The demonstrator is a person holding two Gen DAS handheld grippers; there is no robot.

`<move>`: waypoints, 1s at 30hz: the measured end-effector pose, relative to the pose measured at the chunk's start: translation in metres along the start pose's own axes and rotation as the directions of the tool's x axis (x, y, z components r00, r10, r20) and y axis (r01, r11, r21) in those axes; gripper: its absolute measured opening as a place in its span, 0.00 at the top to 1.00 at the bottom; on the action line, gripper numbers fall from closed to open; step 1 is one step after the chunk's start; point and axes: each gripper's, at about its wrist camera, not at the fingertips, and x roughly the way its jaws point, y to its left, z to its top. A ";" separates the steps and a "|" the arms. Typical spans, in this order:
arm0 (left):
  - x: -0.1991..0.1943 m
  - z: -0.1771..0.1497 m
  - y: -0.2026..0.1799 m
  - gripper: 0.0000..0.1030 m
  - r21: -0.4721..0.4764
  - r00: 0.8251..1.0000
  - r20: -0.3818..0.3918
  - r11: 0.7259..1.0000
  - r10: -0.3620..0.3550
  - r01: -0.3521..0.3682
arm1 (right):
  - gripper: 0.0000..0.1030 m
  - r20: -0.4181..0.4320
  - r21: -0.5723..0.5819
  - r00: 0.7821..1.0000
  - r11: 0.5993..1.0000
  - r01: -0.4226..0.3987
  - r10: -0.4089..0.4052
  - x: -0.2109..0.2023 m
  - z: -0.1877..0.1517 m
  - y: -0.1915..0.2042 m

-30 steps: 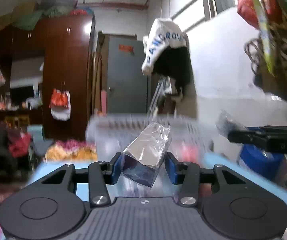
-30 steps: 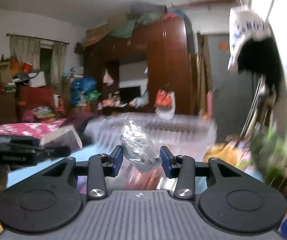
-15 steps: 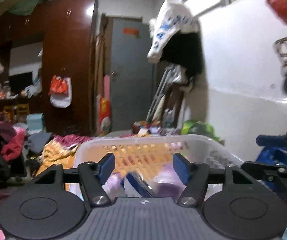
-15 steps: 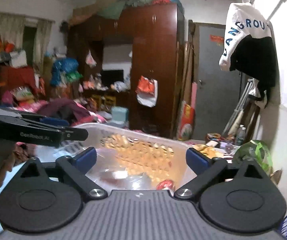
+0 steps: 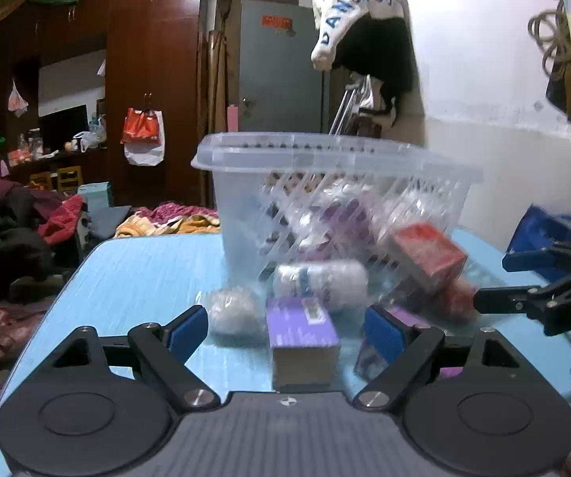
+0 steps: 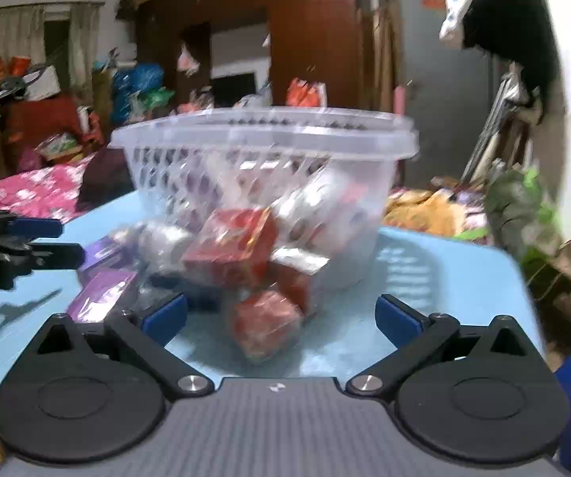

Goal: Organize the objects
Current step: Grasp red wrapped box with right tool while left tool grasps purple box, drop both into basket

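Left wrist view: both tongs [image 5: 285, 332] [image 6: 281, 318] gape empty before the basket [image 5: 325, 155].

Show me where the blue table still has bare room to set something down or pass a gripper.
Free: the table stretch left of the clear basket and wrapped ball, and the patch right of the basket. Crowded: in front of the basket, around the purple box and red box.

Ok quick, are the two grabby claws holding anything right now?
Left gripper: open, holding nothing; a purple box sits on the table between its fingers.
Right gripper: open, holding nothing; a red packet lies in front.
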 end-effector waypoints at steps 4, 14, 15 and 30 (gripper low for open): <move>0.011 -0.004 0.000 0.14 0.002 0.999 -0.050 1.000 0.013 -0.013 | 0.09 -0.051 -0.025 0.999 1.000 -0.013 0.012 0.005 -0.007 0.008; 0.026 -0.009 -0.010 0.56 0.050 0.991 -0.130 0.999 0.017 -0.011 | 0.50 -0.125 -0.072 0.992 0.997 0.000 -0.009 0.020 -0.015 0.016; 0.026 -0.009 -0.009 0.59 0.038 0.991 -0.134 0.999 0.007 -0.002 | 0.50 -0.120 -0.072 0.993 0.997 0.002 -0.010 0.018 -0.015 0.016; -0.004 -0.025 -0.006 0.59 -0.044 0.992 0.122 0.999 0.022 -0.017 | 0.51 0.176 0.034 0.984 0.999 0.019 -0.024 -0.032 -0.024 -0.003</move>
